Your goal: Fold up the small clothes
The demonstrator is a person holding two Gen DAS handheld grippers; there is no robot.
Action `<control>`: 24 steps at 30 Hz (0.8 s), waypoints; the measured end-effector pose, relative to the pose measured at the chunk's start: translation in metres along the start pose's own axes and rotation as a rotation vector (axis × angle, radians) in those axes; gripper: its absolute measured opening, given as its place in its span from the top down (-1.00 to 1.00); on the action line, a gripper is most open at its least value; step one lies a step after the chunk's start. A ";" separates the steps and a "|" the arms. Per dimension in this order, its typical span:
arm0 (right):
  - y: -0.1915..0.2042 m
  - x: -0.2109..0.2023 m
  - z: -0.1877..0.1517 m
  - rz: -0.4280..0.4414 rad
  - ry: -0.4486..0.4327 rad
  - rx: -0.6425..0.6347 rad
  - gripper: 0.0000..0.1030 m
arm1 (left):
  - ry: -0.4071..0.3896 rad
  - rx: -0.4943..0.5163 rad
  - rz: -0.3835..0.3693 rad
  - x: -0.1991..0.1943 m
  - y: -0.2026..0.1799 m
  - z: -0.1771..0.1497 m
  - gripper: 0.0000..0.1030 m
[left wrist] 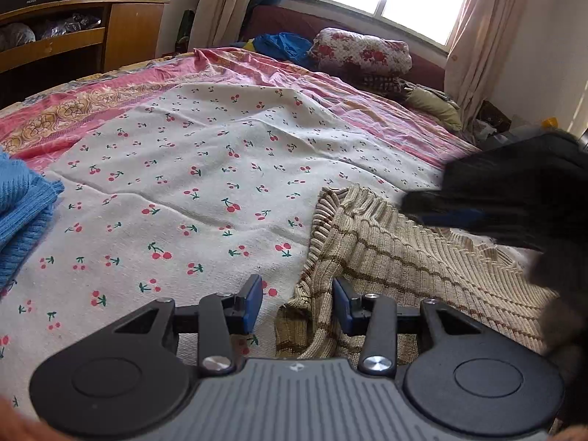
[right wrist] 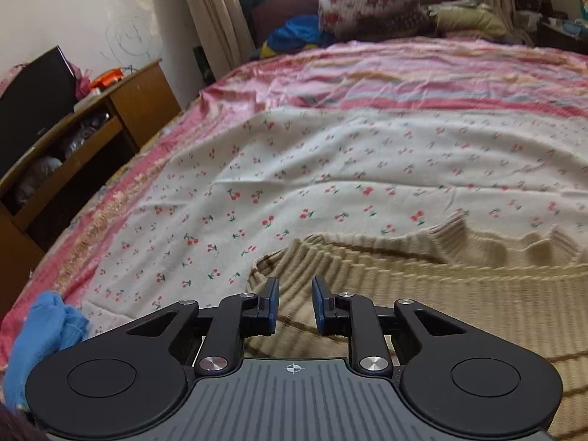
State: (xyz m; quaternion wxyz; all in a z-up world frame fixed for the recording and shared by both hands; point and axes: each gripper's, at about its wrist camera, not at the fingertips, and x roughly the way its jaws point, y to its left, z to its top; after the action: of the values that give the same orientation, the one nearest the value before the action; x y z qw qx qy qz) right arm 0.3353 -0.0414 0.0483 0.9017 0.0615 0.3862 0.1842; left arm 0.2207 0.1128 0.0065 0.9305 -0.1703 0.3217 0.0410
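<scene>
Here the beige ribbed sweater [left wrist: 404, 257] lies rumpled on the cherry-print cloth [left wrist: 205, 169] that covers the near part of the bed, and both tongs are right over it. It spreads mostly across the view from the left tongs' side off to the right, with brown stripes running along that length and its ragged far edge standing up in small peaks in the right wrist view. Its near left edge [left wrist: 305, 294] sits between the jaws of the left gripper [left wrist: 297, 303], which are released and partly apart, blue pads clear of the knit on both sides as far as can be seen. The right gripper [right wrist: 294, 303] hovers over the middle of the sweater [right wrist: 404, 294], jaws a narrow gap apart and gripping nothing; from the left wrist view it shows as a dark blur at the right, above the cloth. So the left hand is nearer the left hem and the right hand nearer the body and far edge, which probably suits a pinch at each side to lift and fold across. A blue knitted garment [left wrist: 22, 205] lies well apart at the left. Beyond, a wooden cabinet [right wrist: 121, 110] has open shelves holding crumpled plastic bags [left wrist: 70, 24]; their contents cannot be made out.
</scene>
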 end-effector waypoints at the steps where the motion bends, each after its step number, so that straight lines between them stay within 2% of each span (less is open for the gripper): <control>1: -0.005 -0.011 -0.003 -0.009 -0.016 -0.006 0.59 | 0.000 -0.001 0.000 0.000 0.000 0.000 0.07; 7: -0.063 -0.059 -0.024 -0.178 -0.074 -0.020 0.58 | 0.002 0.003 0.003 0.002 0.000 0.000 0.06; 13: -0.111 -0.064 -0.048 -0.329 -0.015 0.024 0.59 | 0.004 0.012 0.010 0.003 -0.002 -0.002 0.05; 16: -0.116 -0.061 -0.057 -0.349 -0.013 0.023 0.63 | -0.002 0.022 0.016 0.003 -0.003 -0.004 0.04; 20: -0.099 -0.062 -0.057 -0.383 -0.026 -0.031 0.62 | -0.021 0.007 0.012 -0.001 -0.003 -0.004 0.05; 24: -0.087 -0.072 -0.058 -0.381 -0.045 -0.088 0.61 | -0.072 -0.012 0.011 -0.014 -0.001 -0.003 0.06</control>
State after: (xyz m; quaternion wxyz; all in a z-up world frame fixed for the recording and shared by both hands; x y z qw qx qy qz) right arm 0.2725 -0.1511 0.0345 0.9305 -0.0479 0.3624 0.0254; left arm 0.2086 0.1110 0.0133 0.9402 -0.1723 0.2887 0.0543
